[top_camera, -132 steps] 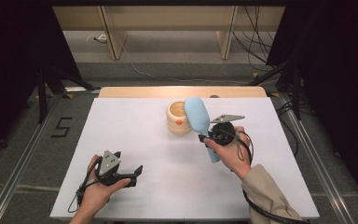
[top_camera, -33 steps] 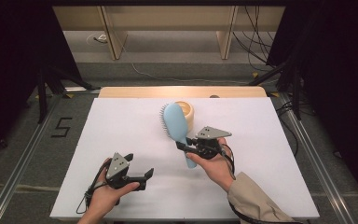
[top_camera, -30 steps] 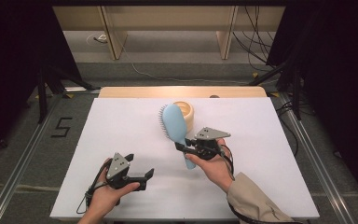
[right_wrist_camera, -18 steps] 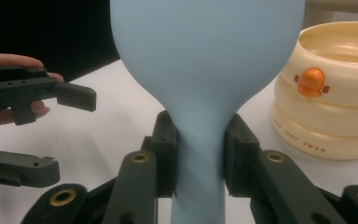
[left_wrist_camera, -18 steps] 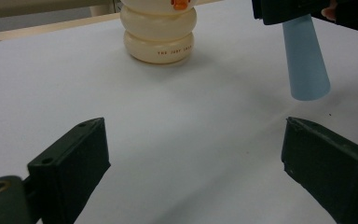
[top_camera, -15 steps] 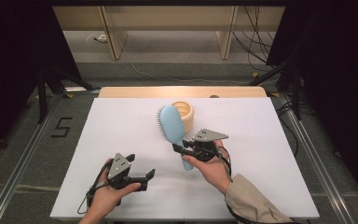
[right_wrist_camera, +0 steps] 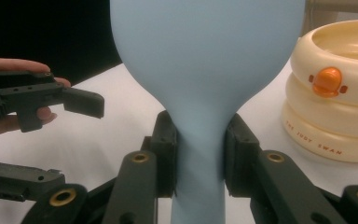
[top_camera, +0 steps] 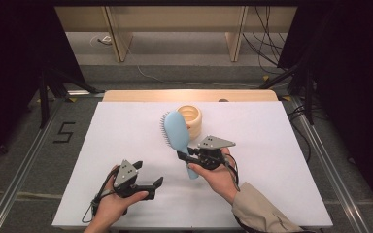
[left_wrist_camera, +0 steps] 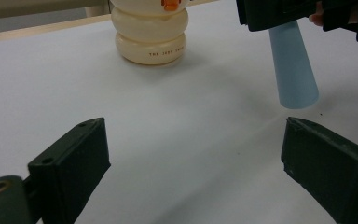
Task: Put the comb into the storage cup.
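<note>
In the right gripper view the blue hairbrush (right_wrist_camera: 207, 70) runs off the top edge, its bristles facing away and unseen; the cream ring-shaped cup (right_wrist_camera: 335, 107) is cut by the right edge; in the left gripper view the cup's top (left_wrist_camera: 150, 32) is cropped, and the small print on its side is too blurred to read fully.

"THE JUDY SWAN" on cream ringed container (right_wrist_camera: 340, 93); "5" on floor (top_camera: 64, 132).

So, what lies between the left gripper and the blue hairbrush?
Nothing: bare white table separates the open left gripper from the hairbrush handle in the left gripper view.
</note>
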A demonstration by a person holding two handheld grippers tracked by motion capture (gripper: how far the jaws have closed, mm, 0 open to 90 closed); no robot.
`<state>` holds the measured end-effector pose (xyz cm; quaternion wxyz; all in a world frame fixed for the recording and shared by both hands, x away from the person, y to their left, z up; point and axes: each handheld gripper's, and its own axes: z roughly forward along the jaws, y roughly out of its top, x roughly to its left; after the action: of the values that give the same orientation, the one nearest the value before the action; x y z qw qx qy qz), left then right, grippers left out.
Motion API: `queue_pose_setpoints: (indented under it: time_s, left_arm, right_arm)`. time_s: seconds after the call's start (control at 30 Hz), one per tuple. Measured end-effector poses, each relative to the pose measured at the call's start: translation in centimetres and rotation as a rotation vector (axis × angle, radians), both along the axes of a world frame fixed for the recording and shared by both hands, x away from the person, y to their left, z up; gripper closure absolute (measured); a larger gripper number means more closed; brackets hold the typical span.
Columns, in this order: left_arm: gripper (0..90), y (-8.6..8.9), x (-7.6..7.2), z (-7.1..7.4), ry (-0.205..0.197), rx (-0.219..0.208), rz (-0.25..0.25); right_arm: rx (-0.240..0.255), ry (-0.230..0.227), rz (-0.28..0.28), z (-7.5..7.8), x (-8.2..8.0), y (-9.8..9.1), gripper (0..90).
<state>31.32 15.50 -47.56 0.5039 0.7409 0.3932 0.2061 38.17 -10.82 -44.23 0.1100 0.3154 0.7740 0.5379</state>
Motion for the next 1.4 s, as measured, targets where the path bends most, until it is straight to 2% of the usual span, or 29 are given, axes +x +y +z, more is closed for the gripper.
queue_pose_setpoints:
  time_s: [0.83,1.4]
  left_arm:
    - [7.3,-1.2,-0.4,-0.1,0.009,0.0,-0.041]
    - [7.9,-1.9,-0.4,-0.1,0.022,-0.02,-0.055]
  right_arm:
    - [0.002,0.002,0.013,-0.3,-0.5,0.9,70.3]
    - [0.005,0.004,0.023,-0.5,-0.8,1.4,70.3]
